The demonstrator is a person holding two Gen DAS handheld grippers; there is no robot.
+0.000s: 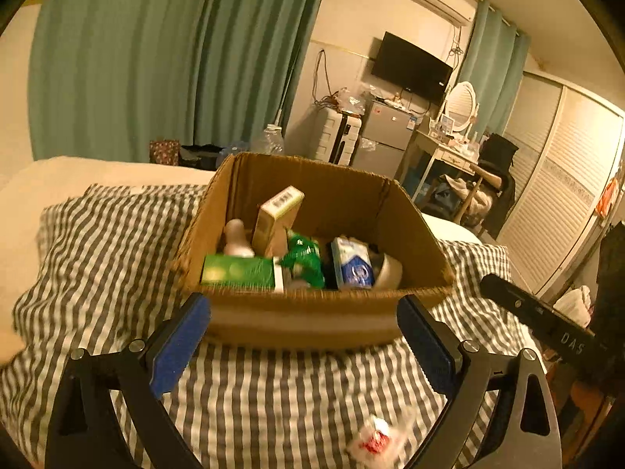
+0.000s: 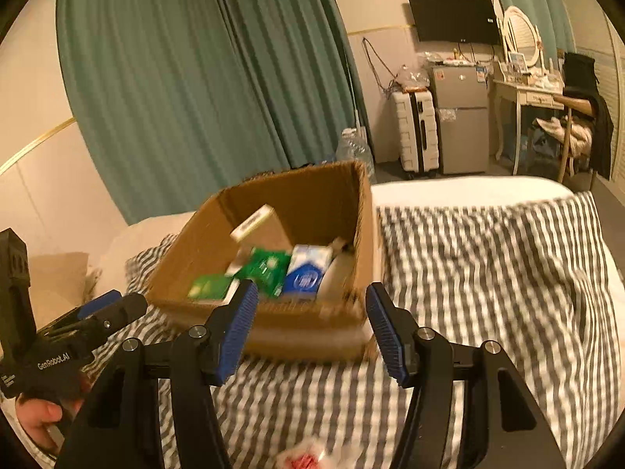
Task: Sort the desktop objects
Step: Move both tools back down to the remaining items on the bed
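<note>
Box [image 1: 312,312] sits open on the striped blanket [image 1: 97,273], holding a green carton [image 1: 238,273], a blue pack [image 1: 353,267], a tan carton [image 1: 277,215] standing on end and a pale bottle [image 1: 236,238]. Your left gripper [image 1: 302,340] and right gripper [image 2: 312,328] both face its near wall with fingers spread and nothing between them. A blurred red-and-white wrapper [image 1: 373,439] lies on the blanket just below your 2 grippers.

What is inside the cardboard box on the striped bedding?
The cardboard box holds a green carton, tan carton, white bottle, green packet and blue-white pack. Anything beneath them is covered.
</note>
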